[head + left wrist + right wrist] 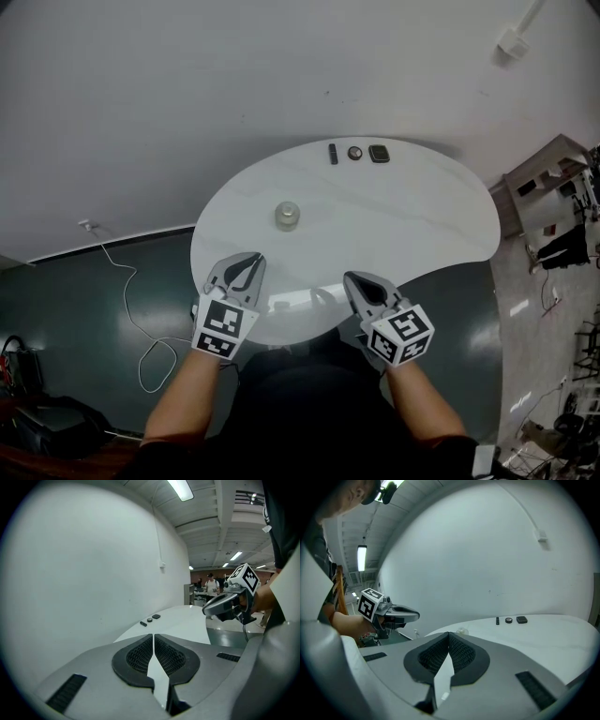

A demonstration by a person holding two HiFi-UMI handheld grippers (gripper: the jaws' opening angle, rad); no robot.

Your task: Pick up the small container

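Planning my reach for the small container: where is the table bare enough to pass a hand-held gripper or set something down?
Bare: the right half of the table, from the small container to the rim, and the strip between it and the left hand-held gripper and right hand-held gripper. Crowded: only the far edge, three small dark items in a row.

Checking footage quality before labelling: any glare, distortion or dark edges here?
Head view: even light, faint reflections on the white table; small container sharp. Left gripper view: fisheye bending, dark corners, bright ceiling light. Right gripper view: same bending, dark corners.
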